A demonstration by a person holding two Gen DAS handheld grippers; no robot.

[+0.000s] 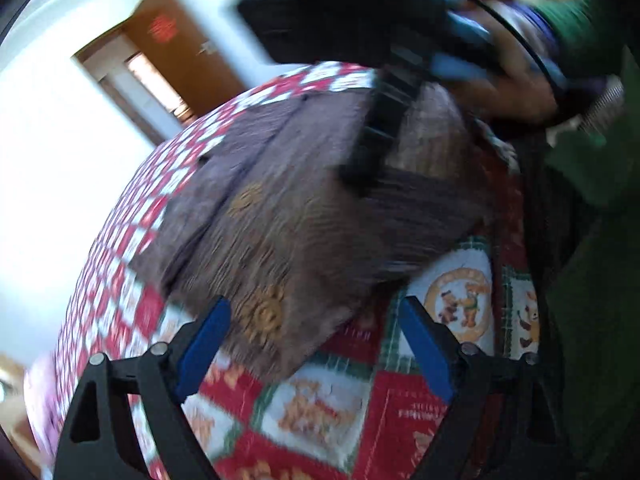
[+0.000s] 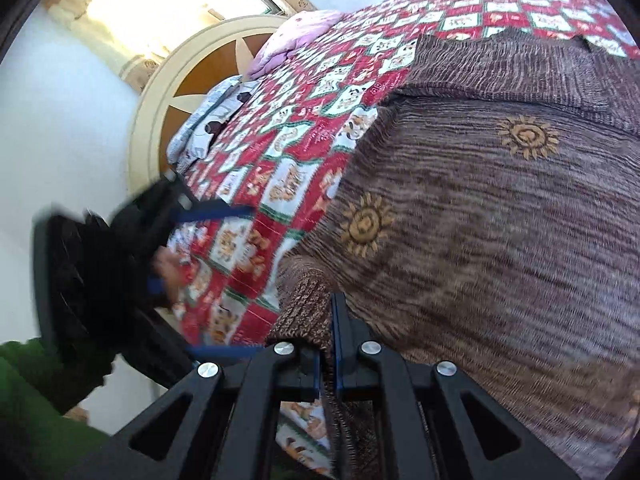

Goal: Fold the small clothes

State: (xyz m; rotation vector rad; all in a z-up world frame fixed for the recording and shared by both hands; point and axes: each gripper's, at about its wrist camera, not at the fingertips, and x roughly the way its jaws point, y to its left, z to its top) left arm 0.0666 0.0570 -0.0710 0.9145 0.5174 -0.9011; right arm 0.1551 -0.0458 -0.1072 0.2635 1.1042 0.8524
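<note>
Red-and-white patchwork quilt (image 2: pixel 304 152) covers the bed, brown knit garment with sun motifs (image 2: pixel 480 220) spread across it; right gripper (image 2: pixel 328 364) clenched on the garment's ribbed edge, left gripper (image 1: pixel 316 344) spread wide, holding nothing, just above the garment's near corner.

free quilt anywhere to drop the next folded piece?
Yes: bare quilt between the brown knit garment and the pillows by the headboard. Also a patch in front of the open left hand-held gripper. Crowded where the right hand-held gripper pinches the garment's edge.
</note>
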